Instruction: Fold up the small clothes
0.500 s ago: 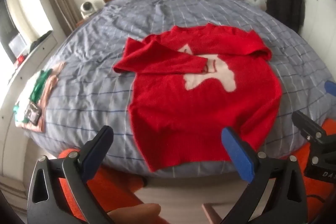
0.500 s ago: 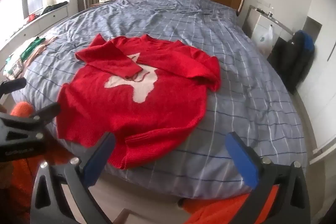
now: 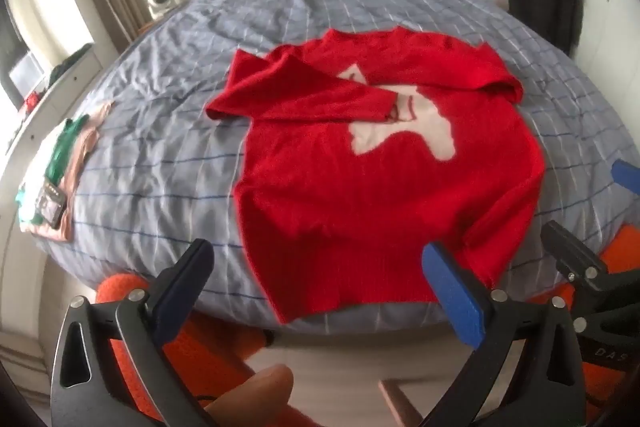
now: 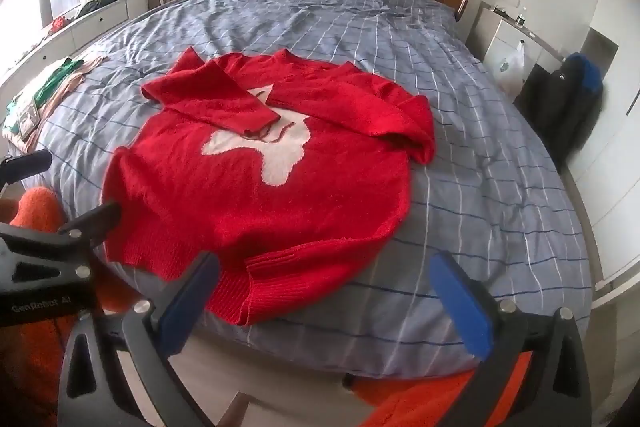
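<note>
The red sweater lies face up near the foot of the bed, its white motif showing, both sleeves already laid across the chest, so the step in hand looks like the lengthwise fold of the body. The left gripper and the right gripper hover off the bed's near edge, each with jaws spread wide and nothing between them. The next move likely calls for each to pinch a corner of the ribbed hem, which hangs slightly over the mattress edge, and carry it toward the collar. A small stack of folded clothes sits well apart at the bed's left side; nothing lies between grippers and hem.
</note>
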Motion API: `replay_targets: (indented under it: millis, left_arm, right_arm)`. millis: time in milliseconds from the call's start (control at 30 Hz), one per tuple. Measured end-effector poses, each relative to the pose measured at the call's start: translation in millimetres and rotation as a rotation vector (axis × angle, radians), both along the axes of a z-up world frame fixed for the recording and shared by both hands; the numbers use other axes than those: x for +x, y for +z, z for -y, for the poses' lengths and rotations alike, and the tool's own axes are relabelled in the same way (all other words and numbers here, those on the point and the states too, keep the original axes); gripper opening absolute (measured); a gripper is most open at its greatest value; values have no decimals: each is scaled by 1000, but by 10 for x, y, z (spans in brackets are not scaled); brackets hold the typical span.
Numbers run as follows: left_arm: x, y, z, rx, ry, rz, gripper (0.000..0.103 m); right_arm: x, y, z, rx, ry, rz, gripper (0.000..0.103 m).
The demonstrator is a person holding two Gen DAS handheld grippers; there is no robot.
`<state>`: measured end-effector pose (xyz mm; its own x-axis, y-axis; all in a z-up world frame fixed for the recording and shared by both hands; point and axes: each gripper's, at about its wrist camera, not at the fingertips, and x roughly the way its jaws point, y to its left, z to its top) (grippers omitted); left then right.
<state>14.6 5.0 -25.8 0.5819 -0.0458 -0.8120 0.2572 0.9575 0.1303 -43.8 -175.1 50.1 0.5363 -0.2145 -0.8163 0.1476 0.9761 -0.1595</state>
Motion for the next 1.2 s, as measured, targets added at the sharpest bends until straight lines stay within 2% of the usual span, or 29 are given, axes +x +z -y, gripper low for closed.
replay_targets:
  millis: [367, 700, 1067, 1200]
  left_arm:
    - [38, -131, -8, -3, 0, -57, 103]
    - [22, -105, -44, -3, 14, -41, 103]
    - [6, -190, -77, 13, 28, -78, 103]
    - [56, -269, -223, 17, 53, -104, 103]
  right_arm:
    - [48, -139, 41, -21, -23, -46, 103]
    - [43, -88, 96, -109, -96, -42, 103]
    - [-4, -93, 186, -121, -126, -49, 103]
    - [-25, -83, 229, -110, -132, -43, 103]
